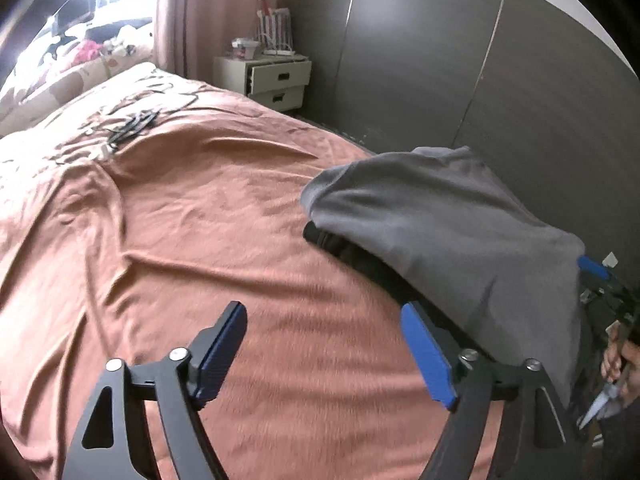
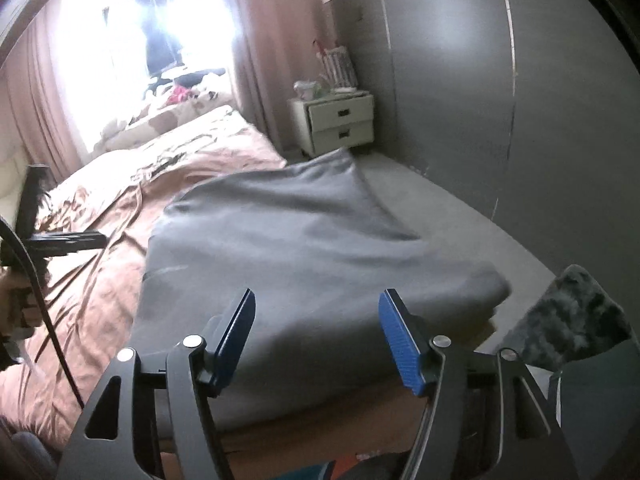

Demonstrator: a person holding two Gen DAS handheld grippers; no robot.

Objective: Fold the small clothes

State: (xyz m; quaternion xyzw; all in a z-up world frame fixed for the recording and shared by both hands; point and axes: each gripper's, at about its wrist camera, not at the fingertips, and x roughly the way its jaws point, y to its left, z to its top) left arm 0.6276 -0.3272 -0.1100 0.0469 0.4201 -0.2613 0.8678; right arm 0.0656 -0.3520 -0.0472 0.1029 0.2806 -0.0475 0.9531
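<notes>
A grey garment (image 1: 452,232) lies folded over on the salmon bedspread (image 1: 200,220) near the bed's right edge, with a dark layer showing under its near-left hem. My left gripper (image 1: 324,344) is open and empty above the bedspread, just left of the garment. In the right wrist view the grey garment (image 2: 312,248) fills the middle. My right gripper (image 2: 318,336) is open and empty, hovering over the garment's near edge. The right gripper also shows in the left wrist view (image 1: 600,276) at the far right, and the left gripper shows in the right wrist view (image 2: 52,240) at the left.
A white two-drawer nightstand (image 1: 276,80) stands by the pink curtain (image 1: 188,16) beyond the bed. Dark cables (image 1: 132,128) lie on the far bedspread. Grey wardrobe doors (image 1: 480,60) line the right side. A dark fuzzy item (image 2: 576,320) sits low right.
</notes>
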